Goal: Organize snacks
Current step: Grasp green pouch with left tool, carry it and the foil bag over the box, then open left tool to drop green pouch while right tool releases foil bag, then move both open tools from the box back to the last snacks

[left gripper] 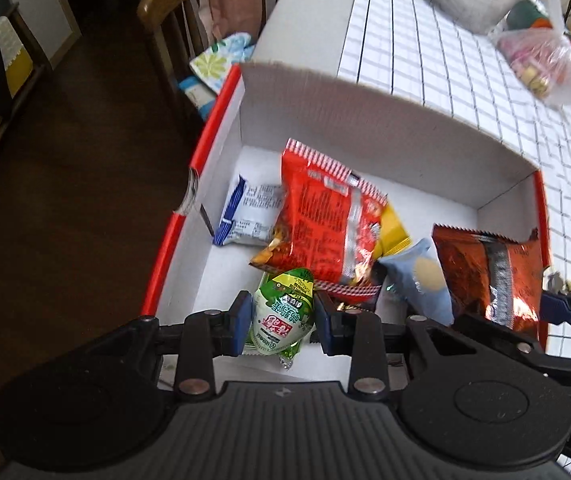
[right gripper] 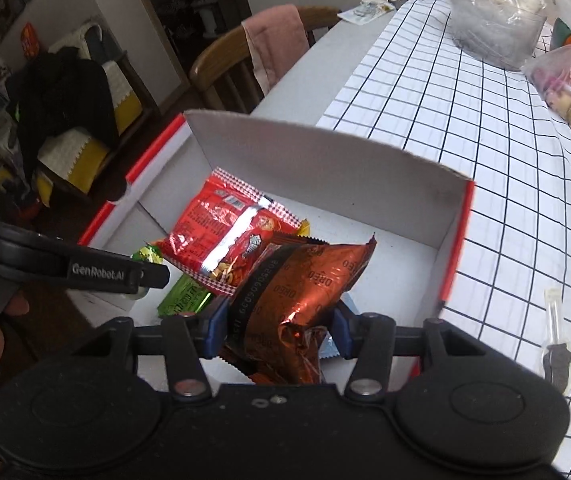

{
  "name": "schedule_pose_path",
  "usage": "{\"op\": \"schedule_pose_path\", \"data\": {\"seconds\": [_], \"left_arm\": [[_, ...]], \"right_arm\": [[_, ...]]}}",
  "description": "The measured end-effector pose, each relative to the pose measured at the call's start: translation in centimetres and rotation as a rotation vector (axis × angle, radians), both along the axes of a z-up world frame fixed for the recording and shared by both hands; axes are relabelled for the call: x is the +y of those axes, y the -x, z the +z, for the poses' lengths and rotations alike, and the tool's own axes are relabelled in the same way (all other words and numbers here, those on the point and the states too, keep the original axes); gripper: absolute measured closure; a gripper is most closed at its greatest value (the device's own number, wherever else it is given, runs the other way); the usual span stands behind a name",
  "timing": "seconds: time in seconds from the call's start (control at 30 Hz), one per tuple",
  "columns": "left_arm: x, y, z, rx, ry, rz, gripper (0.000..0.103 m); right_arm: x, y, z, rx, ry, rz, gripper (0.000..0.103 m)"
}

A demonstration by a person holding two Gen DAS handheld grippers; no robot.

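A white cardboard box with red edges (left gripper: 365, 120) stands on the table and holds several snack packets. My left gripper (left gripper: 283, 316) is shut on a small green and white packet (left gripper: 283, 312) just above the box's near edge. A red packet (left gripper: 325, 216), a blue and white packet (left gripper: 249, 208), a yellow packet (left gripper: 393, 228) and a pale blue packet (left gripper: 421, 276) lie in the box. My right gripper (right gripper: 281, 332) is shut on a copper-brown Oreo packet (right gripper: 305, 280) over the box's near right part; it also shows in the left wrist view (left gripper: 489, 272).
The table has a white cloth with a black grid (right gripper: 505, 160). Plastic bags (right gripper: 493, 12) sit at its far end. A small wrapper and a dark packet (right gripper: 557, 356) lie right of the box. A wooden chair with a pink towel (right gripper: 273, 44) stands left of the table.
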State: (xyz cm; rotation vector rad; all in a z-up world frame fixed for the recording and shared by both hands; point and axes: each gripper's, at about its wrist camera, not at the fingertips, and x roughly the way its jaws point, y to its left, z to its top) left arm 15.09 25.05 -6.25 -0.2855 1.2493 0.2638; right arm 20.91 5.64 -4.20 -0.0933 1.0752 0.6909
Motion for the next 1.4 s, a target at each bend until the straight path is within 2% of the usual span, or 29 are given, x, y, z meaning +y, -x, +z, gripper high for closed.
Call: {"op": "schedule_pose_path", "data": {"seconds": [0.43, 0.8, 0.9, 1.07, 1.2, 1.27, 1.33, 1.4], "left_arm": [[-0.7, -0.3, -3.7, 0.063, -0.019, -0.039, 0.07], [-0.8, 0.2, -4.4, 0.055, -0.002, -0.052, 0.067], [-0.7, 0.3, -4.1, 0.04, 0.002, -0.051, 0.058], [-0.7, 1.3, -2.6, 0.002, 0.01, -0.06, 0.056], [-1.0, 2.3, -0.8, -0.056, 0.012, -0.069, 0.045], [-1.3, 2.8, 0.3, -0.088, 0.011, -0.086, 0.044], [-1.7, 3.2, 1.2, -0.112, 0.007, -0.098, 0.043], [-2.2, 3.5, 2.1, -0.136, 0.006, -0.115, 0.042]], "right_arm": [[1.2, 1.0, -2.0, -0.006, 0.09, 0.021, 0.053], [0.5, 1.7, -1.7, -0.003, 0.085, -0.005, 0.05], [0.3, 2.0, -1.2, -0.015, 0.069, -0.013, 0.041], [-0.5, 2.6, 0.3, -0.031, 0.029, -0.019, 0.04], [-1.6, 3.2, 1.8, -0.043, -0.018, -0.029, 0.036], [-2.1, 3.6, 2.6, -0.051, -0.038, -0.032, 0.033], [-2.7, 3.9, 3.4, -0.062, -0.062, -0.037, 0.024], [-3.3, 4.3, 4.2, -0.077, -0.083, -0.042, 0.023]]}}
